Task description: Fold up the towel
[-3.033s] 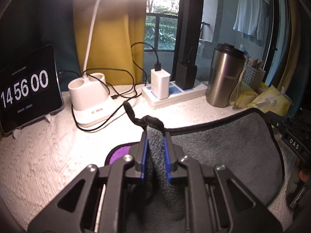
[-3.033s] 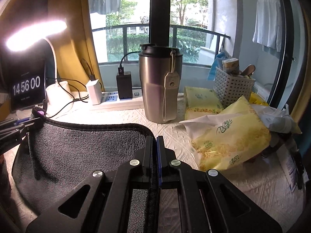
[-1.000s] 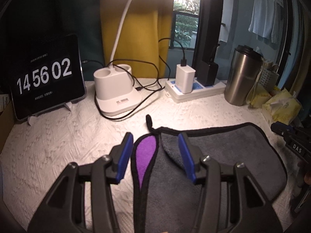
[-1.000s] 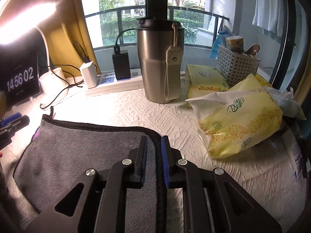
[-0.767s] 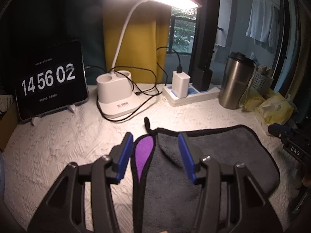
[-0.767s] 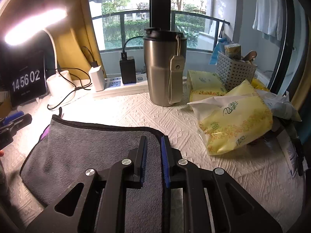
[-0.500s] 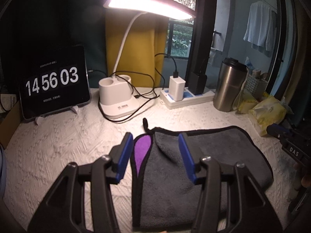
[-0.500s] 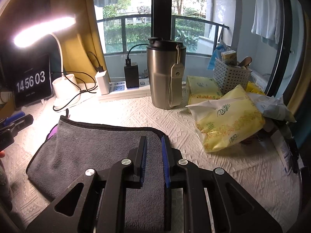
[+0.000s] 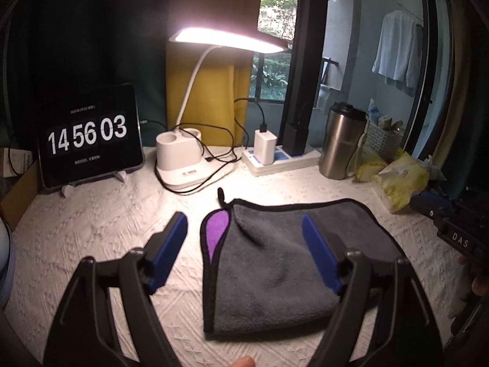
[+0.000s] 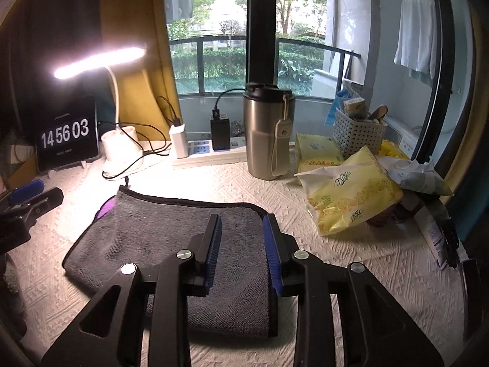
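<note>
A grey towel (image 9: 287,253) with black trim lies folded flat on the white textured table cover; a purple underside shows at its far left corner (image 9: 215,229). It also shows in the right wrist view (image 10: 171,238). My left gripper (image 9: 244,244) is open wide and empty, raised above the towel's left part. My right gripper (image 10: 241,244) is open and empty above the towel's right edge. The left gripper's tip (image 10: 30,198) shows at the left in the right wrist view.
At the back stand a tablet clock (image 9: 88,137), a lit desk lamp (image 9: 180,159), a power strip (image 9: 281,157) with chargers and cables, and a steel tumbler (image 10: 269,134). Yellow tissue packs (image 10: 351,198) and a grey basket (image 10: 360,134) crowd the right.
Both grippers let go of the towel and opened, then pulled back and up. The towel now lies flat, folded over. The left jaws have spread wider in the last half second.
</note>
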A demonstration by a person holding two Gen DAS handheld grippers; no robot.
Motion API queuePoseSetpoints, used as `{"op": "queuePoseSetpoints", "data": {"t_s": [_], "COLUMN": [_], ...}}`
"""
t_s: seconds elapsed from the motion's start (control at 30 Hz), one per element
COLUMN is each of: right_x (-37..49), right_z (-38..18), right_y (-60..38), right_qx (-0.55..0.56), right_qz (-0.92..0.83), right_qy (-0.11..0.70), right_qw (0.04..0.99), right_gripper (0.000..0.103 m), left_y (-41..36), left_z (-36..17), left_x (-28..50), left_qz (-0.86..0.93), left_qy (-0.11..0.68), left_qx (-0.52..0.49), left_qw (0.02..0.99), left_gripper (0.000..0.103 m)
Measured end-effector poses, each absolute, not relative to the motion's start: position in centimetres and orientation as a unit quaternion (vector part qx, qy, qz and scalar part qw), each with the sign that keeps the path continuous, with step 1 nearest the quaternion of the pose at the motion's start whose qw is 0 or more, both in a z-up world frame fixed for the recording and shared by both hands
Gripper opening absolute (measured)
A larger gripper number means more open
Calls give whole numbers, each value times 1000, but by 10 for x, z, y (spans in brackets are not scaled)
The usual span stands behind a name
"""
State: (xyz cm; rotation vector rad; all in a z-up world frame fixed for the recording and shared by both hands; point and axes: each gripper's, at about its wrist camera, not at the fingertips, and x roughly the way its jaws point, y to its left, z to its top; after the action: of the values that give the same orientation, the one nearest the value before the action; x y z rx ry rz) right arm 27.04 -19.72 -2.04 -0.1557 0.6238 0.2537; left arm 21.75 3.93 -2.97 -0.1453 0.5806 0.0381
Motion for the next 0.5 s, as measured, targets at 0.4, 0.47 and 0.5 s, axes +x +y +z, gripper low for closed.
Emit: {"op": "queuePoseSetpoints", "data": {"t_s": [0.4, 0.47, 0.5], "right_x": [237, 232, 230], "right_z": [-8, -5, -4], "right_y": [-186, -185, -185], "right_qx": [-83, -82, -82], "right_qz": [136, 137, 138], "right_qy": [288, 284, 282], "right_qw": [944, 945, 946], "right_gripper": [35, 38, 38], "left_y": [39, 39, 39], "left_z": [-19, -17, -17], "left_x": [187, 181, 179], "left_qz": [3, 2, 1], "left_qy": [261, 257, 255], "left_qx": [-77, -77, -77], "left_qw": [962, 963, 964], "left_gripper": [79, 79, 79]}}
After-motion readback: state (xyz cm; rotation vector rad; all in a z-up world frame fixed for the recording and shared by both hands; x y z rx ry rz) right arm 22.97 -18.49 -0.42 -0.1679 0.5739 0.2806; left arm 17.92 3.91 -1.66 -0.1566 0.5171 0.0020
